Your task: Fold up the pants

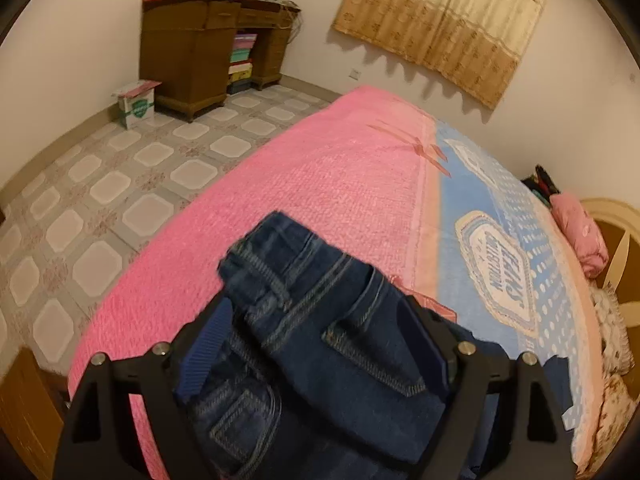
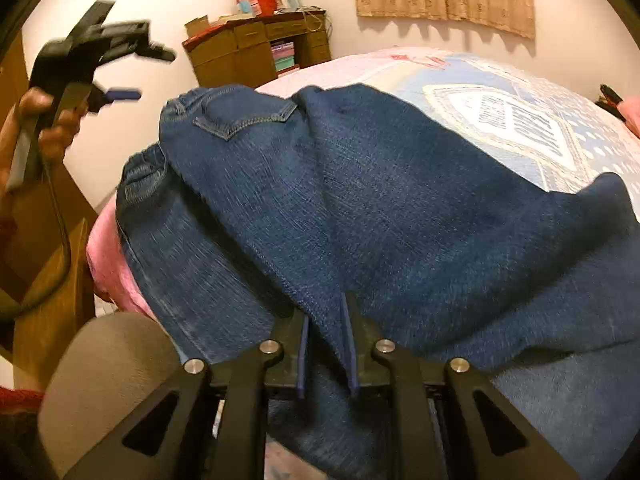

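Looking over a bed (image 1: pixel 320 184) covered in pink and in printed blue. Lying draped across its near edge, dark blue jeans (image 2: pixel 380 208), with the waistband and a back pocket turned to the far left, and the cloth bunching and rising toward the camera. Clamping a fold of the jeans along a seam with the right gripper (image 2: pixel 326 316), pads close together on the denim. Holding the left gripper (image 2: pixel 148 74) up in a hand (image 2: pixel 48 120) at the left, apart from the jeans, jaws standing wide, gripping nothing.

L gripper (image 2: pixel 132 74) fingers wide apart; R gripper (image 2: pixel 326 344) fingers nearly together.
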`<state>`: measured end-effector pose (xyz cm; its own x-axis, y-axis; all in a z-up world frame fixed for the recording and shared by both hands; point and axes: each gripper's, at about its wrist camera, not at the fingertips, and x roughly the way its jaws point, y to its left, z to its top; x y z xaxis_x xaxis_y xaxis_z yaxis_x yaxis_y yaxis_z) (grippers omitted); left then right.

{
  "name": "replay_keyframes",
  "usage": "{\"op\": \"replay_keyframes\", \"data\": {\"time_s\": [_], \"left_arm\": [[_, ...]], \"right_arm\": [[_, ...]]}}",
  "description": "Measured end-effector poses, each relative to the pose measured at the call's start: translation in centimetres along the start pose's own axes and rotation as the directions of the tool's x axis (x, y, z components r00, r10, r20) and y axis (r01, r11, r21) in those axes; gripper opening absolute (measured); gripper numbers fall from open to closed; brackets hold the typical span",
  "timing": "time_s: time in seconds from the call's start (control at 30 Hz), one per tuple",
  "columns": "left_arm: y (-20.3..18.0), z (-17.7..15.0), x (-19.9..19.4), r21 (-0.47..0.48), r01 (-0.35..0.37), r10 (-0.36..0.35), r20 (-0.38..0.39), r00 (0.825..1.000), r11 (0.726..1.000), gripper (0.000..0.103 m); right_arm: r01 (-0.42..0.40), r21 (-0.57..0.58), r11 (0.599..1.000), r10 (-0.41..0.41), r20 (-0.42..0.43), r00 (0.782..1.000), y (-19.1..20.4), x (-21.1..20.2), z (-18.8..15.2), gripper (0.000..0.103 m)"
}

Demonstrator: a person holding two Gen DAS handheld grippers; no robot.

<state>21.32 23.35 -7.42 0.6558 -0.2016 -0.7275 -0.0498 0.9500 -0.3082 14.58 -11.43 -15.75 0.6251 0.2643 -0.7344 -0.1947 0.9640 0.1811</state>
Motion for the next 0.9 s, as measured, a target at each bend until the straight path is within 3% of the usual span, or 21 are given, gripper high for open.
{"op": "replay_keyframes", "data": {"time_s": [0.07,0.1,0.13,0.2,0.27,0.4,0.53,0.6,0.63,0.67,0.73,0.83,0.9], "left_arm": [[0.8,-1.4,0.1,-0.023,-0.012,0.012,-0.004,1.0,1.0,0.09],[1.2,-2.1,0.6,-0.036,-0.019,0.018,-0.01,1.0,0.999,0.09],[1.4,-2.5,1.1,-0.047,-0.021,0.021,-0.02,1.0,0.999,0.091],[2.2,-2.9,2.8,-0.096,-0.007,0.002,-0.054,0.999,0.995,0.091],[2.6,-2.6,4.6,-0.138,0.01,-0.019,-0.062,0.998,0.99,0.091],[3.6,-1.7,8.1,-0.231,-0.011,-0.007,-0.078,0.997,0.973,0.09],[3.6,-1.1,9.8,-0.282,0.004,-0.016,-0.04,0.999,0.959,0.089],[3.5,-1.0,9.8,-0.294,0.027,-0.034,-0.019,0.999,0.955,0.078],[3.7,-1.0,9.6,-0.301,0.039,-0.045,-0.011,0.999,0.953,0.064],[4.0,-1.1,9.0,-0.316,0.048,-0.051,-0.001,0.999,0.948,0.037],[4.9,-1.1,7.8,-0.358,0.135,-0.128,0.042,0.991,0.924,0.021],[5.5,-1.1,5.7,-0.381,0.265,-0.234,0.127,0.964,0.886,0.017],[4.7,-1.0,4.7,-0.338,0.268,-0.237,0.132,0.963,0.902,0.017]], "right_arm": [[-0.022,0.034,0.999,0.021,0.04,0.999,0.0,-1.7,0.3,0.023],[-0.045,0.066,0.997,0.04,0.072,0.997,-0.3,-2.8,0.2,0.033],[-0.072,0.11,0.991,0.059,0.115,0.992,-0.7,-4.1,0.2,0.055],[-0.083,0.171,0.982,0.053,0.173,0.983,-1.0,-5.7,-0.1,0.078],[-0.073,0.199,0.977,0.031,0.207,0.978,-1.2,-6.9,-0.4,0.078],[-0.061,0.22,0.974,0.023,0.171,0.985,-0.9,-7.3,-0.9,0.078],[-0.046,0.244,0.969,0.013,0.136,0.991,-1.7,-7.7,-2.0,0.078],[-0.028,0.288,0.957,-0.009,0.128,0.992,-2.8,-8.5,-2.9,0.078],[-0.019,0.327,0.945,-0.024,0.128,0.992,-3.8,-9.0,-3.3,0.078],[-0.012,0.37,0.929,-0.04,0.132,0.991,-5.0,-9.5,-3.6,0.078],[0.007,0.466,0.885,-0.083,0.144,0.986,-7.9,-11.1,-4.6,0.078],[0.023,0.596,0.802,-0.15,0.164,0.975,-13.3,-13.7,-5.1,0.078],[0.005,0.658,0.753,-0.177,0.195,0.965,-16.7,-15.2,-4.8,0.078]]}}
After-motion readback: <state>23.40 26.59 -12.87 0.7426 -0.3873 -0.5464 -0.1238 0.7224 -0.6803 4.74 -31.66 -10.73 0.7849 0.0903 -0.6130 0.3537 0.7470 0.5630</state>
